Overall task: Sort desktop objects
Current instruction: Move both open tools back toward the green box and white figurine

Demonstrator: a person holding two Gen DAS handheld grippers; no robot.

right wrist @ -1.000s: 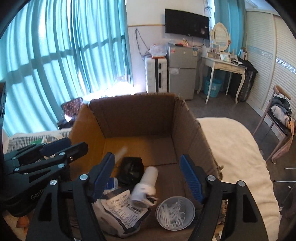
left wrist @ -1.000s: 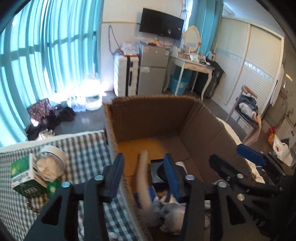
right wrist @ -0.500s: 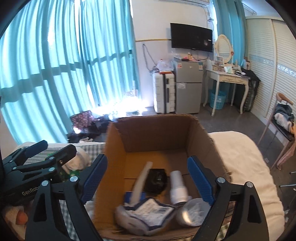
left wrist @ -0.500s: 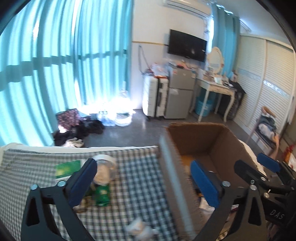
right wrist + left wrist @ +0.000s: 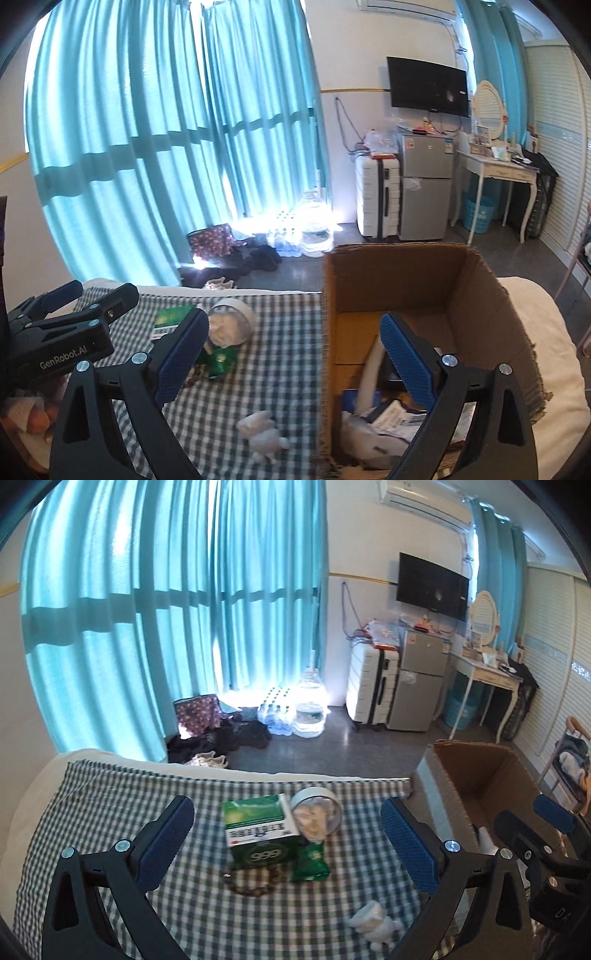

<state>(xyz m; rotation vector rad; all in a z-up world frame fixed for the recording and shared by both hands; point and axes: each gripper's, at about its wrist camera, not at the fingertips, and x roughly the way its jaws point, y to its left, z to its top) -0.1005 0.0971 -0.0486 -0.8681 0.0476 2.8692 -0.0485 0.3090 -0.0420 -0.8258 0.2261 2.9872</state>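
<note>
From the left wrist, the left tongs (image 5: pixel 286 836) gape wide and empty over the checked surface (image 5: pixel 110 812), framing a green box (image 5: pixel 258 830), a clear round tub (image 5: pixel 316 812), a green sachet (image 5: pixel 309 862) and a white crumpled wad (image 5: pixel 375 923). From the right wrist, the right tongs (image 5: pixel 291 358) also gape empty, straddling the cardboard box (image 5: pixel 402 280) wall; the wad (image 5: pixel 260 435) lies just beside it.

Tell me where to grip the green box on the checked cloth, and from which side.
Probably best: left gripper takes the green box across its two short ends, from the near side. It lies flat, long face toward the camera. The clear jar sits against its right end, so ease that finger in.
</note>
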